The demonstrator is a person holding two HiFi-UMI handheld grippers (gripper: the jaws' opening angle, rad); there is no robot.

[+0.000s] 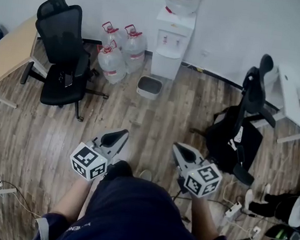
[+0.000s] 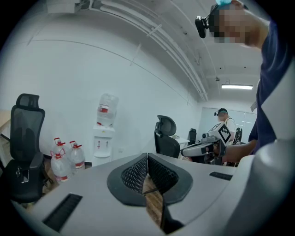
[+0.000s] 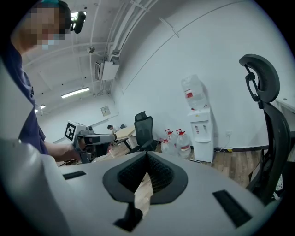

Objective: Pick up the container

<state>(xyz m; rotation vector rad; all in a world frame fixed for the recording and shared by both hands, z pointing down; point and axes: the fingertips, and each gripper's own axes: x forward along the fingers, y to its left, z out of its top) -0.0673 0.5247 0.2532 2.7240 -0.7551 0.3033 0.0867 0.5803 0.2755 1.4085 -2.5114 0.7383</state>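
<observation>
A small grey open-topped container [image 1: 149,87] stands on the wooden floor by the foot of the water dispenser [image 1: 170,43], far ahead of both grippers. In the head view my left gripper [image 1: 121,135] and right gripper [image 1: 178,146] are held side by side in front of the person's body, both pointing toward the dispenser. Each is shut with nothing between its jaws. The left gripper view shows its pads pressed together [image 2: 147,157], and the right gripper view shows the same [image 3: 147,155]. Neither gripper view shows the grey container.
Three large water bottles [image 1: 115,52] stand left of the container. A black office chair [image 1: 62,57] and a wooden desk [image 1: 9,53] are at the left. Another black chair [image 1: 241,128] and a white desk [image 1: 298,102] are at the right. Cables and a power strip [image 1: 234,210] lie at the lower right.
</observation>
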